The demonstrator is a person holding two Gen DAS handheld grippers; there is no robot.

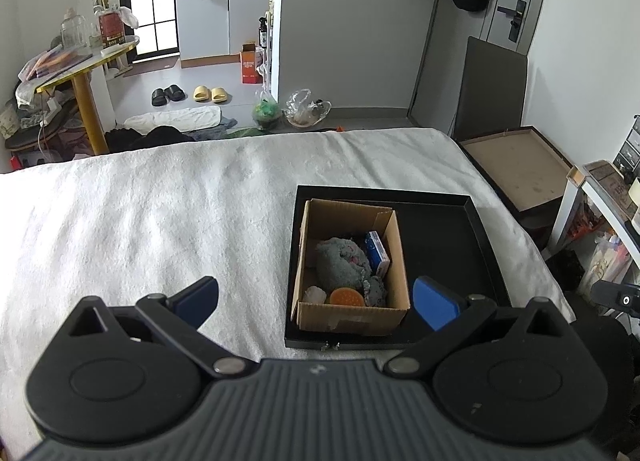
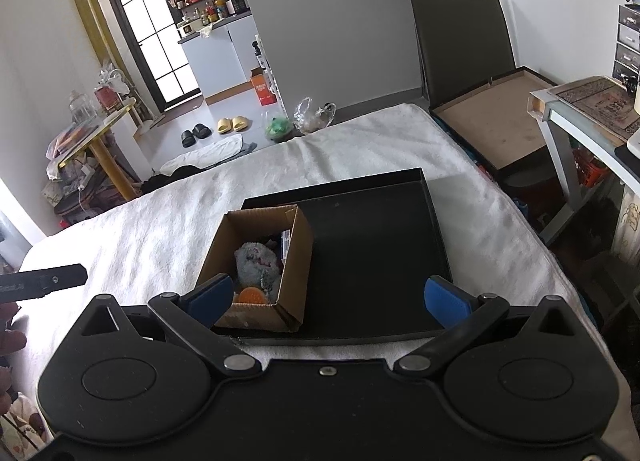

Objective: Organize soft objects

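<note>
An open cardboard box [image 1: 352, 317] stands in the left part of a black tray [image 1: 448, 245] on a white towel-covered bed. In the box lie a grey fluffy cloth [image 1: 342, 265], an orange round sponge [image 1: 347, 297], a small white object [image 1: 315, 294] and a blue-and-white pack [image 1: 378, 253]. My left gripper [image 1: 316, 303] is open and empty, hovering just before the box's near side. My right gripper [image 2: 330, 299] is open and empty over the tray's near edge; the box [image 2: 296, 261], the cloth [image 2: 256, 261] and the tray [image 2: 372, 253] show there too.
The white towel [image 1: 140, 229] covers the bed to the left of the tray. A brown-lined open box [image 1: 516, 169] and a white desk [image 2: 580, 117] stand to the right of the bed. Slippers, bags and a yellow-legged table [image 1: 86, 101] are on the floor beyond.
</note>
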